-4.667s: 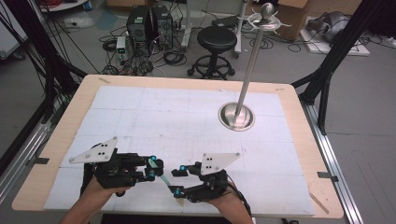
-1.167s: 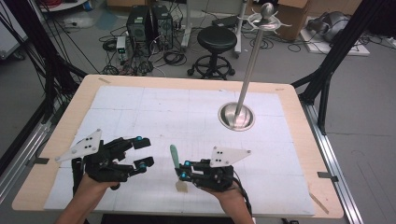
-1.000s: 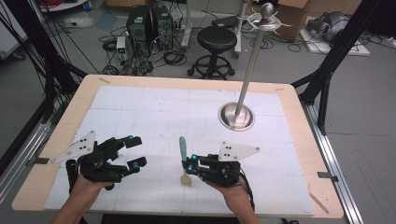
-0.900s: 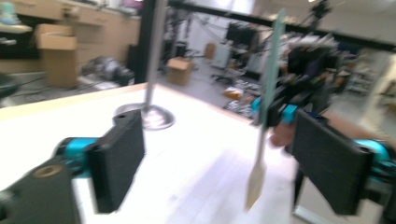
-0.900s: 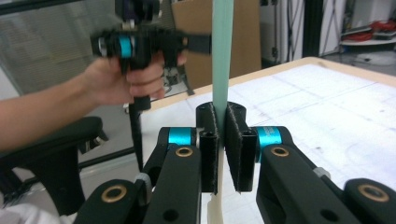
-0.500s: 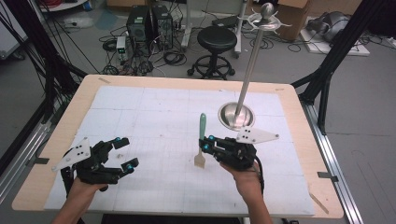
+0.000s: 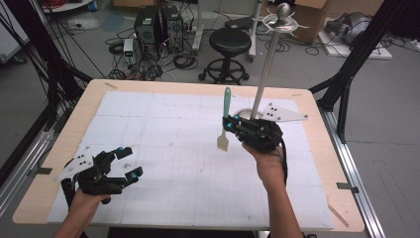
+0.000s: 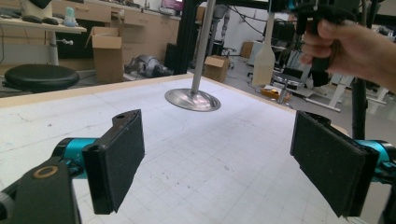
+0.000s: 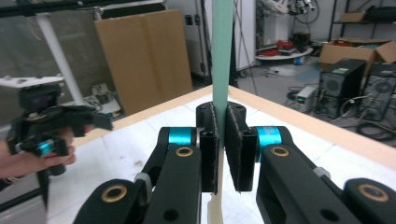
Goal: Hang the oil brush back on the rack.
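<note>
A spatula with a green handle and a cream blade stands upright in the air, blade down, above the middle right of the table. My right gripper is shut on its handle just above the blade. In the right gripper view the green handle rises between the closed pads. Behind it stands a metal stand, a tall pole on a round base. My left gripper rests low over the table's near left, open with nothing between its pads. The left gripper view shows the cream blade hanging at the upper right.
The table has a white gridded mat and a wooden rim. Beyond its far edge are a black stool, computer towers and cables on the floor. A dark frame post stands off the right side.
My right gripper carried the spatula from the near middle up and to the far right, toward the stand. My left gripper drew back to the near left, open.
</note>
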`<state>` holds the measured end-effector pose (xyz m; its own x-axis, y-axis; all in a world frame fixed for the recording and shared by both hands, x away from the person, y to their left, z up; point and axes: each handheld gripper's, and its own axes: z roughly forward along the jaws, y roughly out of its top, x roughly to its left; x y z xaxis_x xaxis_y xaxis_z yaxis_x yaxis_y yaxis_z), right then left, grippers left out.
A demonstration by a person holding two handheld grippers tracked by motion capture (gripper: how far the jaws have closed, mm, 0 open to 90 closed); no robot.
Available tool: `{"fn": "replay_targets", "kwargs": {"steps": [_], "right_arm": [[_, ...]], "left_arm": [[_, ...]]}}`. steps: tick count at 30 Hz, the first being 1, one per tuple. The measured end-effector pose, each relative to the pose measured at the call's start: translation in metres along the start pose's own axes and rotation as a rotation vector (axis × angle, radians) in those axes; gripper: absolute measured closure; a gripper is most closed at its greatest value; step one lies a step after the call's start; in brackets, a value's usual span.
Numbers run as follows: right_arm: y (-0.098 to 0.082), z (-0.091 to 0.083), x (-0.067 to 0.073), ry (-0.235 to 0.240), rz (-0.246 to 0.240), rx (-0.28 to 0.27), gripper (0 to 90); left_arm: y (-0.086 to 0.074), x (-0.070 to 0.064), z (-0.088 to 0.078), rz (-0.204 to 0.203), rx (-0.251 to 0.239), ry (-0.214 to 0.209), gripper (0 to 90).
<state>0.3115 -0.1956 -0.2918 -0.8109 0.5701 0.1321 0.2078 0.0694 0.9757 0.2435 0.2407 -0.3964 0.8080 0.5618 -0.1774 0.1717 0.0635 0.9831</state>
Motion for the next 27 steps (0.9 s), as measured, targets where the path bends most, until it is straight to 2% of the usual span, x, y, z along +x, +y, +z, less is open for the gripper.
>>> {"fn": "replay_targets", "kwargs": {"steps": [7, 13, 19, 27], "right_arm": [[0.034, -0.001, -0.018, -0.070, -0.010, -0.002, 84.1], [0.055, -0.002, -0.034, -0.136, 0.007, -0.034, 84.1], [0.065, -0.003, -0.047, -0.177, 0.030, -0.045, 84.1], [0.073, -0.001, -0.061, -0.208, 0.057, -0.047, 84.1]], "left_arm": [[-0.001, -0.002, 0.000, 0.010, 0.014, -0.012, 18.4], [-0.002, -0.001, -0.003, -0.002, 0.010, -0.025, 18.4], [-0.003, -0.001, -0.003, -0.010, 0.010, -0.038, 18.6], [-0.003, -0.001, -0.004, -0.009, 0.008, -0.041, 18.7]]}}
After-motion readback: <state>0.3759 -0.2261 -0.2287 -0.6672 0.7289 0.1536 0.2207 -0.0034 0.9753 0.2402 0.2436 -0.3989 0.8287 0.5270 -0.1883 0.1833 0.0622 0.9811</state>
